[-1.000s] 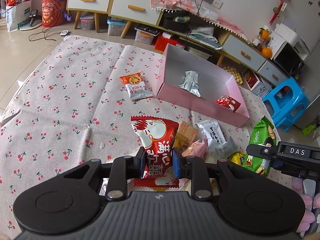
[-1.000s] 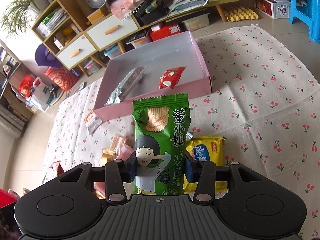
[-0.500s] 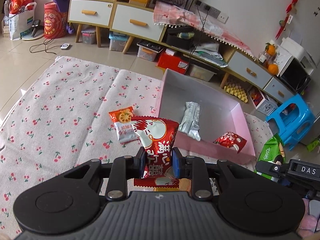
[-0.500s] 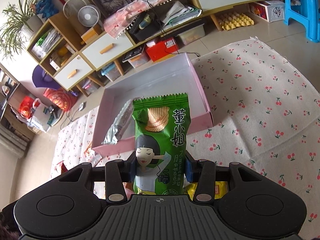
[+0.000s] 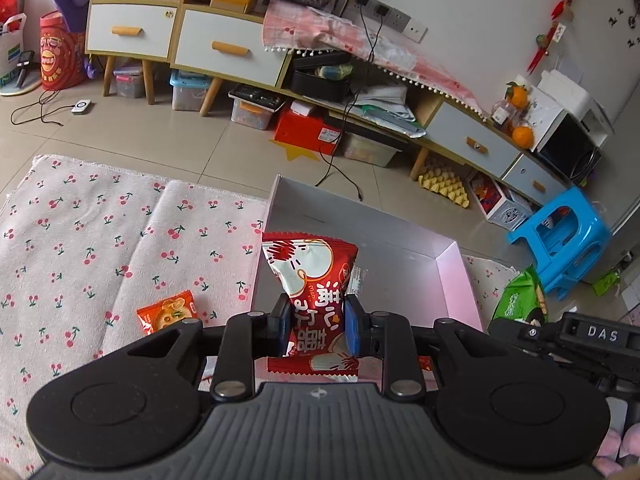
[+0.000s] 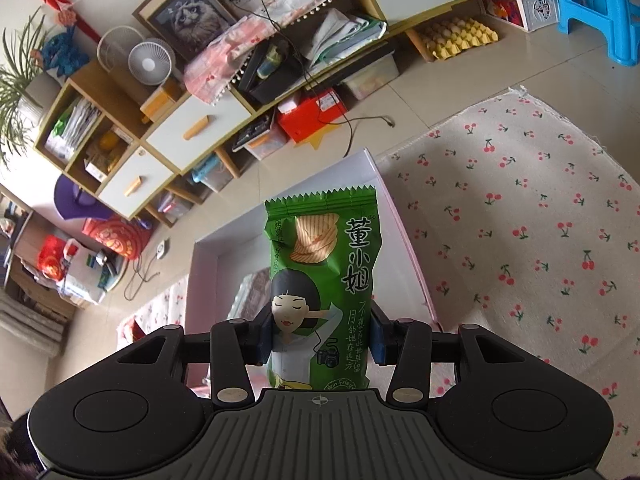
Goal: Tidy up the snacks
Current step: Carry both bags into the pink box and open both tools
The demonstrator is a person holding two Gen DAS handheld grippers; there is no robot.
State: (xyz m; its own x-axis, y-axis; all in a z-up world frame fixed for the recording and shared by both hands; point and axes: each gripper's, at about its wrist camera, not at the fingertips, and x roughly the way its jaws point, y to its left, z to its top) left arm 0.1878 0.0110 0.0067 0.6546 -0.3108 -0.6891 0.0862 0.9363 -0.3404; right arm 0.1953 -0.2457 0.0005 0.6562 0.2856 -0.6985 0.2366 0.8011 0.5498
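My left gripper [image 5: 316,326] is shut on a red snack bag [image 5: 310,276] and holds it upright over the near wall of the pink box [image 5: 460,280]. My right gripper [image 6: 318,338] is shut on a green chip bag [image 6: 324,276], held above the pink box [image 6: 404,240]. In the left wrist view the green chip bag [image 5: 518,300] and the right gripper's body show at the right edge. A silver packet [image 6: 250,296] lies inside the box, mostly hidden by the bag. An orange snack packet [image 5: 168,314] lies on the cherry cloth [image 5: 80,240] left of the box.
A low cabinet with drawers [image 5: 224,48], storage bins and a red shoebox [image 5: 308,130] line the wall beyond the cloth. A blue stool [image 5: 560,236] stands right of the box. Cables [image 5: 344,160] trail on the tiled floor behind it.
Both grippers have carried their bags forward from the snack pile to above the pink box. The pile has dropped out of sight beneath them.
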